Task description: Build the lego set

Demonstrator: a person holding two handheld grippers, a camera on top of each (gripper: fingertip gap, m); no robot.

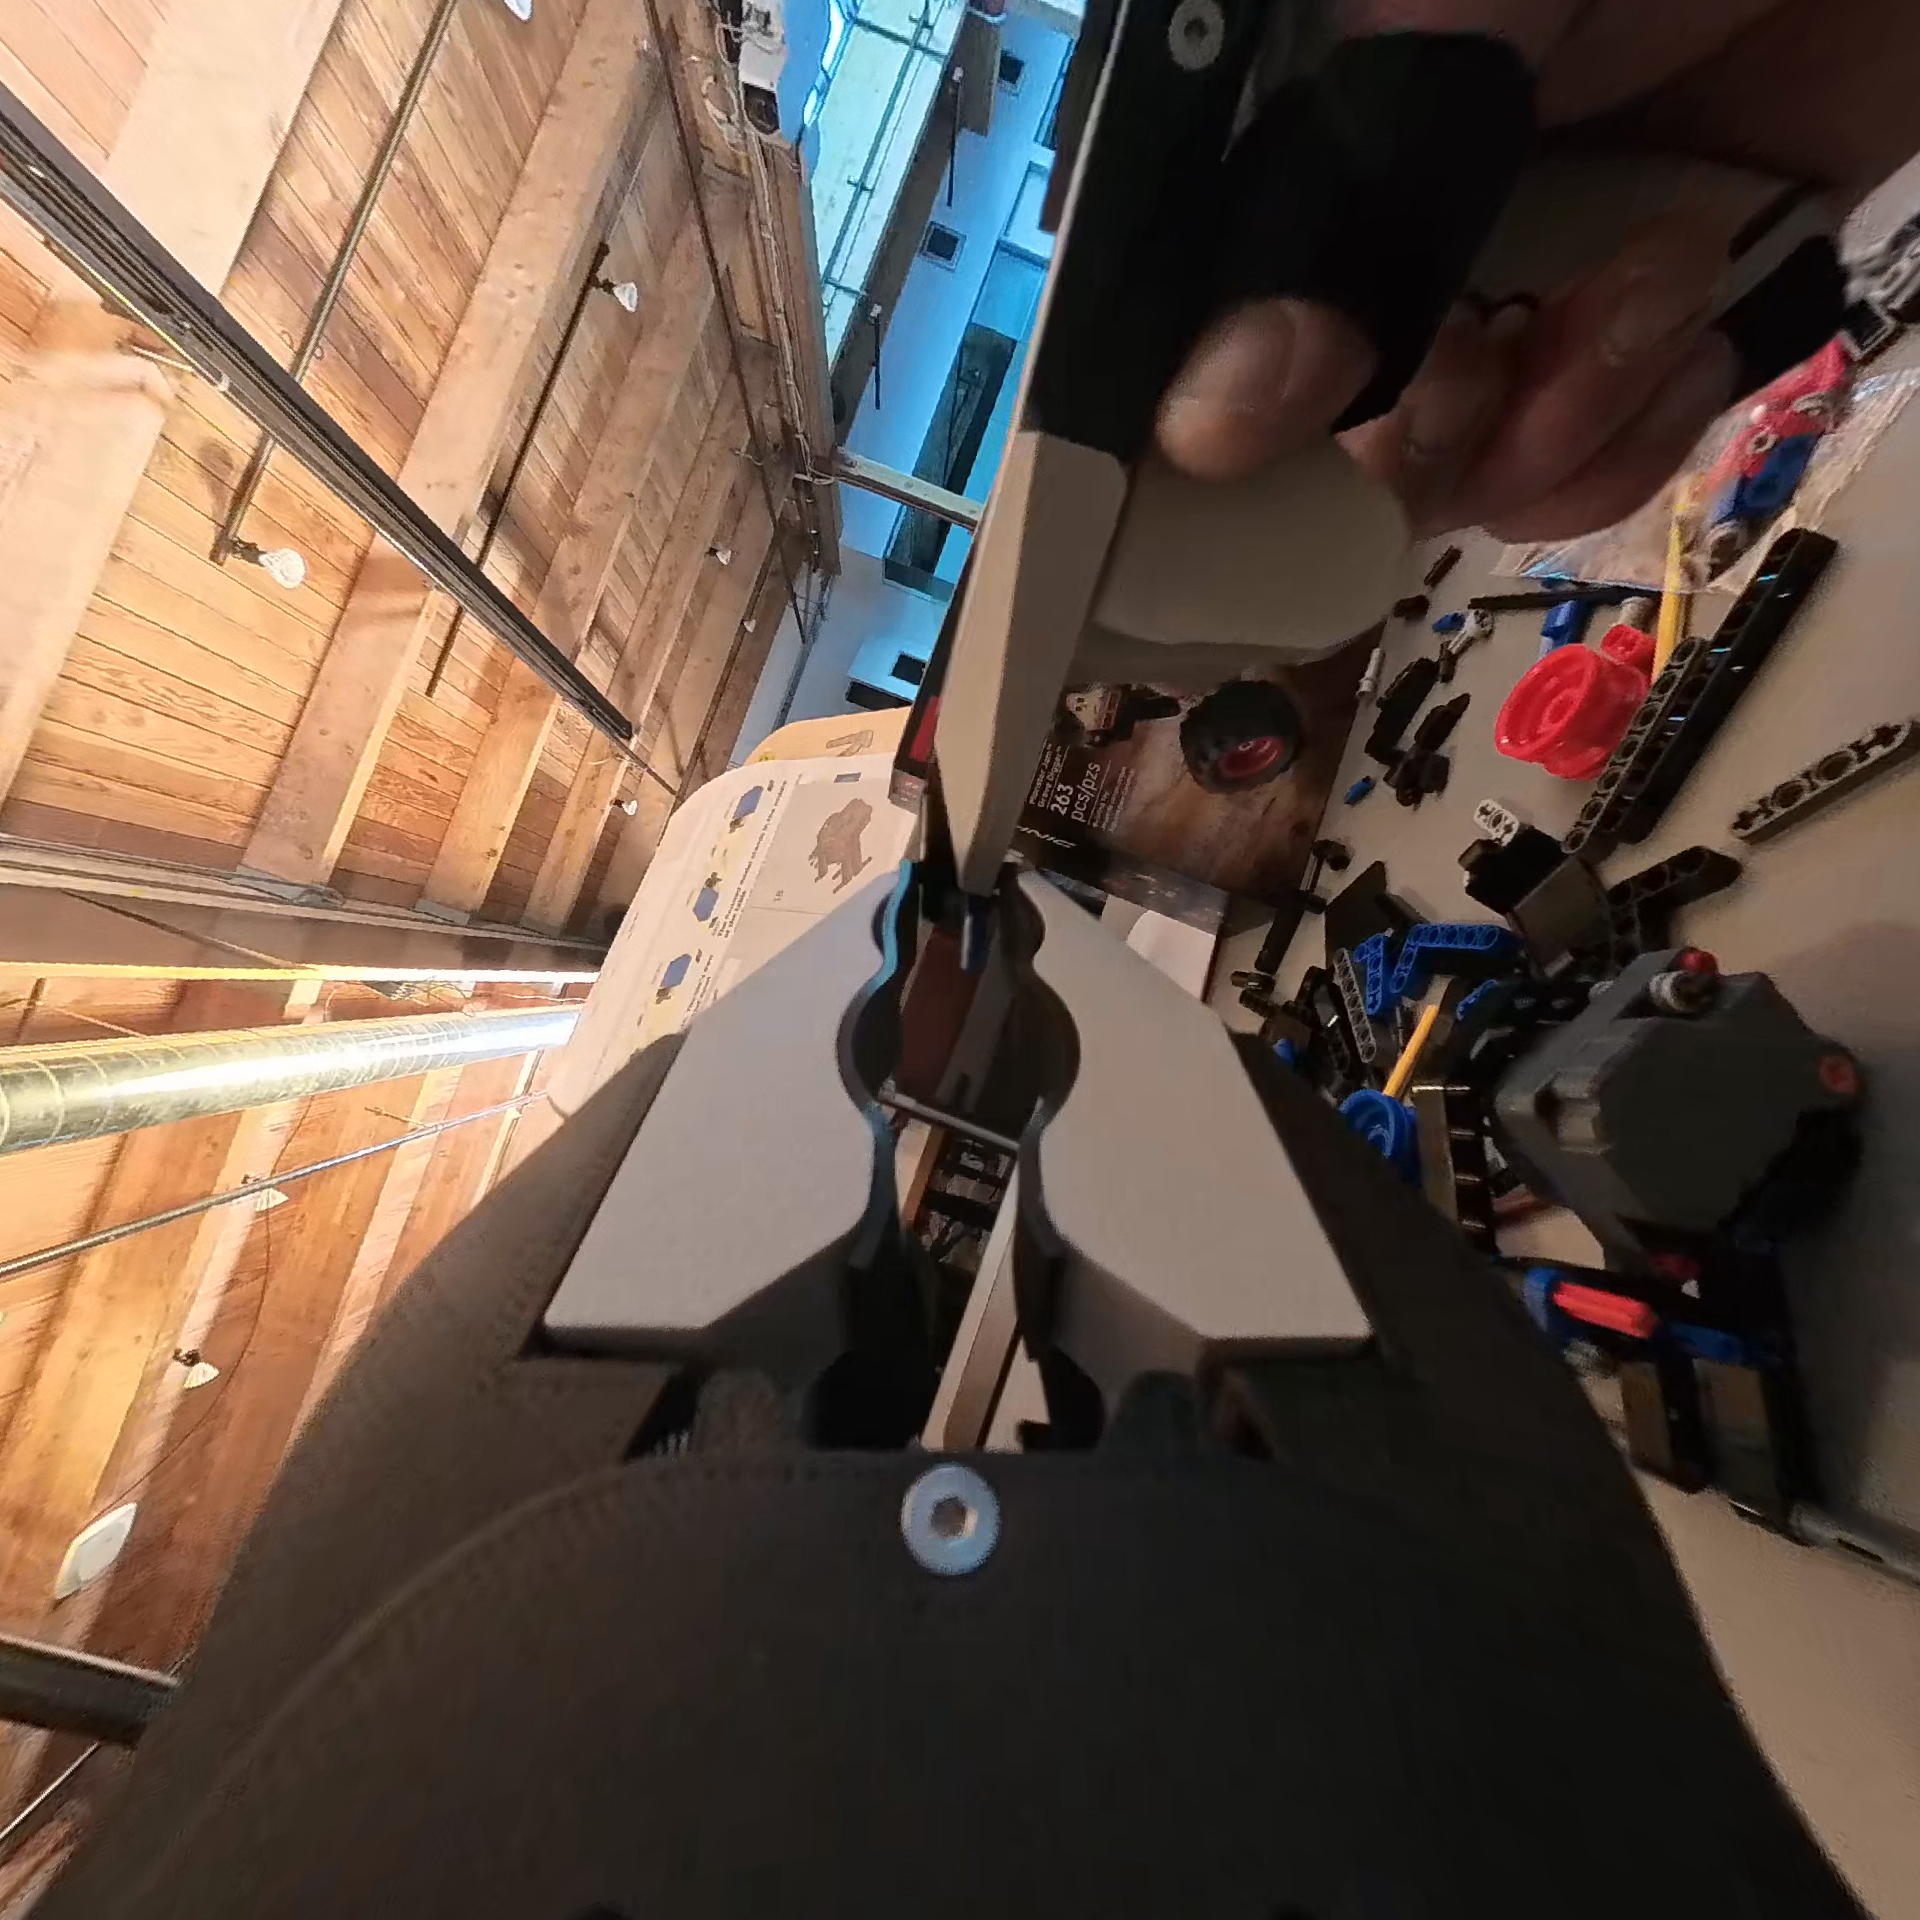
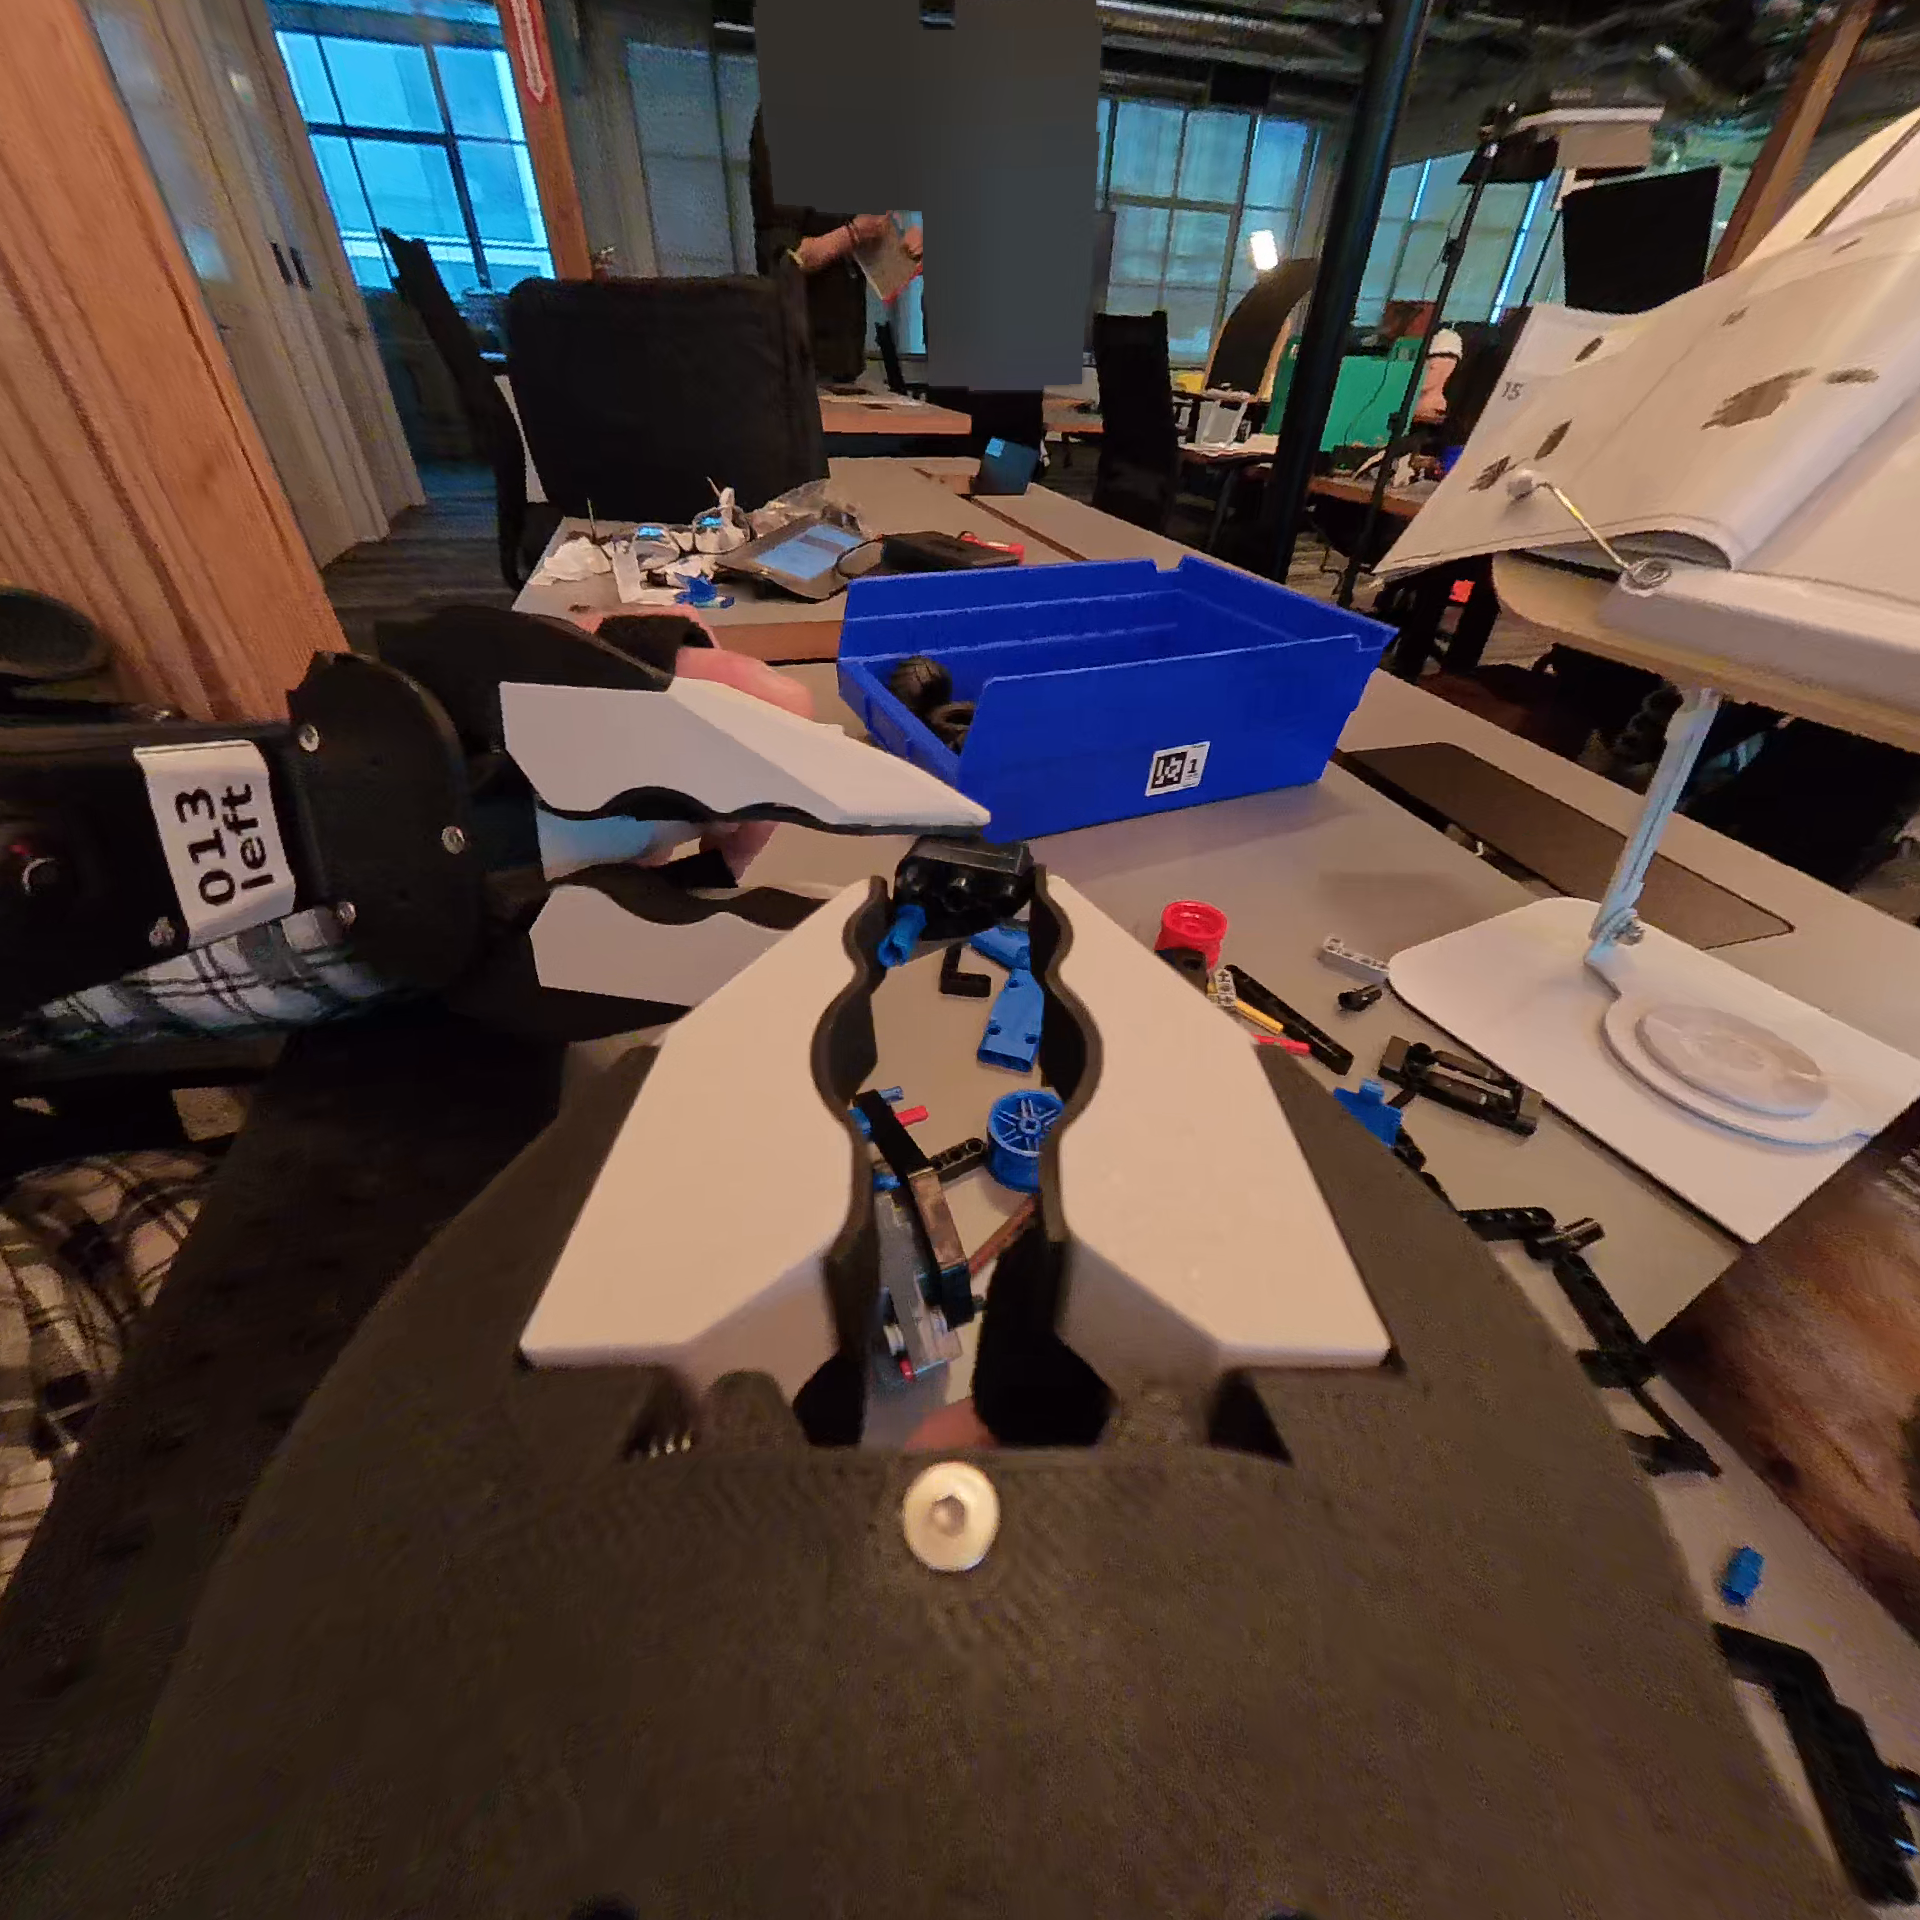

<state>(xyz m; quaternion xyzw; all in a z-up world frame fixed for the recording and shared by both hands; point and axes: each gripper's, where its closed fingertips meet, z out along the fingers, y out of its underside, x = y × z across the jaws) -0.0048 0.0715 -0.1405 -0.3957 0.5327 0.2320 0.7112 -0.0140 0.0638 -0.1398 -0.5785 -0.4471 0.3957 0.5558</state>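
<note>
The right gripper [image 2: 961, 894] has its jaws closed on a small black lego piece [image 2: 961, 878] with a blue pin [image 2: 899, 928] sticking out of it, held in the air just in front of the blue bin [image 2: 1101, 717]. The left gripper [image 2: 966, 816] comes in from the side with its tip touching the top of that piece; the right wrist view cannot tell whether its jaws are pinching anything. The left wrist view is turned sideways and shows more: the left gripper [image 1: 961, 899] has its jaws nearly shut on the same small black and blue piece [image 1: 961, 914], and a finger of the right gripper [image 1: 1013, 686] meets it there from above, with a hand [image 1: 1455, 416] behind it. Only this view shows the lego box [image 1: 1195, 769] and a red wheel hub [image 1: 1569, 712] on the worktop [image 1: 1849, 831]. Only the right wrist view shows the blue bin holding black tires [image 2: 930, 691], the open instruction booklet [image 2: 1714, 416] on a white stand [image 2: 1621, 997] to the right of the bin, and loose blue and black parts [image 2: 1013, 1023] in front of the bin.
</note>
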